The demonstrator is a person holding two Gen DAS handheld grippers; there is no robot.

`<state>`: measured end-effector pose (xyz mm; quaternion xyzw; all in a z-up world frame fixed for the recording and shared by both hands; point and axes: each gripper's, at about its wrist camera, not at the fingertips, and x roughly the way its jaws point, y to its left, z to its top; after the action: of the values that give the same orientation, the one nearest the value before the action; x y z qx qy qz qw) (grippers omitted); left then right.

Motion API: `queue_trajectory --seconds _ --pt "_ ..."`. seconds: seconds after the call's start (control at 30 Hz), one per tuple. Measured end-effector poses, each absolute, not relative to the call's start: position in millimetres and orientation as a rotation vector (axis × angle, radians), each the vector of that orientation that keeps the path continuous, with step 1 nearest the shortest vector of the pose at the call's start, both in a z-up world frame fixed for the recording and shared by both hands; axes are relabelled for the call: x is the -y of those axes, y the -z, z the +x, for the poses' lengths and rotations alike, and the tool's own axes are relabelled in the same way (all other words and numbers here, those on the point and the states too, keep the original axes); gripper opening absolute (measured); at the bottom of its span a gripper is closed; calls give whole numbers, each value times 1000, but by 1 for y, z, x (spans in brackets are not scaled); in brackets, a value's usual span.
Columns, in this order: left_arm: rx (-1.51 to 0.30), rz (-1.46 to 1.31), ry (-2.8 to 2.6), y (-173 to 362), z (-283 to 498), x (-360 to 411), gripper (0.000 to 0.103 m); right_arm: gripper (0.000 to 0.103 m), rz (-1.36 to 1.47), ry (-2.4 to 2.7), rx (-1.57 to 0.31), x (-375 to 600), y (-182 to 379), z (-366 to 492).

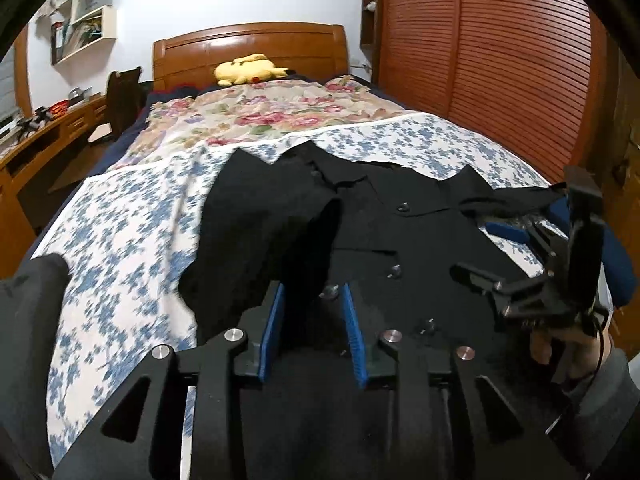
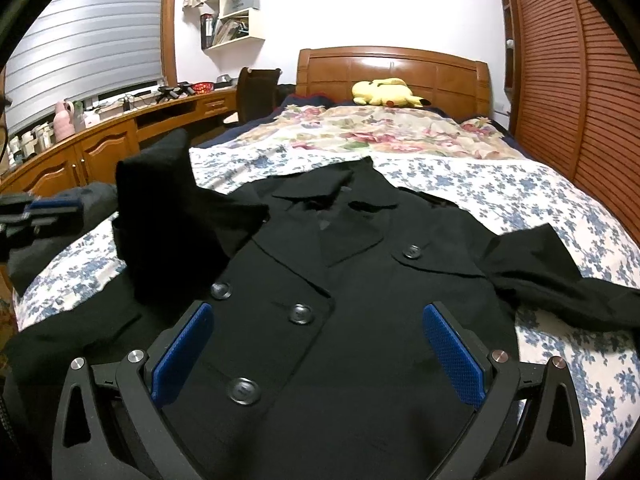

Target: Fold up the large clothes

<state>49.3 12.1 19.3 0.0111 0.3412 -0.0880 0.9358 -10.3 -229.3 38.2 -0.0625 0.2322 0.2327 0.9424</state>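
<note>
A black double-breasted coat [image 2: 360,280] lies face up on the bed, collar toward the headboard; it also shows in the left wrist view [image 1: 400,248]. My left gripper [image 1: 312,312] is shut on the coat's left sleeve [image 1: 304,240] and holds it lifted over the coat front; the raised sleeve [image 2: 172,224] stands up at the left of the right wrist view. My right gripper [image 2: 318,344] is open and empty, hovering above the buttons at the coat's middle. It shows at the right in the left wrist view [image 1: 516,236]. The other sleeve [image 2: 560,280] lies spread out to the right.
The bed has a blue-flowered sheet [image 2: 520,200] and a floral cover [image 2: 380,128], with a yellow plush toy [image 2: 384,92] by the wooden headboard [image 2: 400,68]. A wooden desk [image 2: 100,140] and chair [image 2: 256,92] stand left; a slatted wardrobe [image 2: 580,80] stands right.
</note>
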Motion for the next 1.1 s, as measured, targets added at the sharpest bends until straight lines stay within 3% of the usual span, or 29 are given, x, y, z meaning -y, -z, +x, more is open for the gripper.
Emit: queue_trajectory --seconds 0.3,0.73,0.83,0.97,1.1 --pt "-706 -24 86 -4 17 -65 34 102 -122 -618 -491 184 -41 -11" --pt "-702 -79 -13 8 -13 -121 34 76 -117 -800 -583 110 -23 25" --pt "-703 -80 -28 10 -16 -127 34 57 -123 -801 -607 106 -15 37" --pt "-709 -89 -39 13 -18 -133 34 17 -104 -831 -615 111 -12 44" --pt "-711 -94 -30 14 -18 -131 34 6 -77 -869 -575 122 -18 38"
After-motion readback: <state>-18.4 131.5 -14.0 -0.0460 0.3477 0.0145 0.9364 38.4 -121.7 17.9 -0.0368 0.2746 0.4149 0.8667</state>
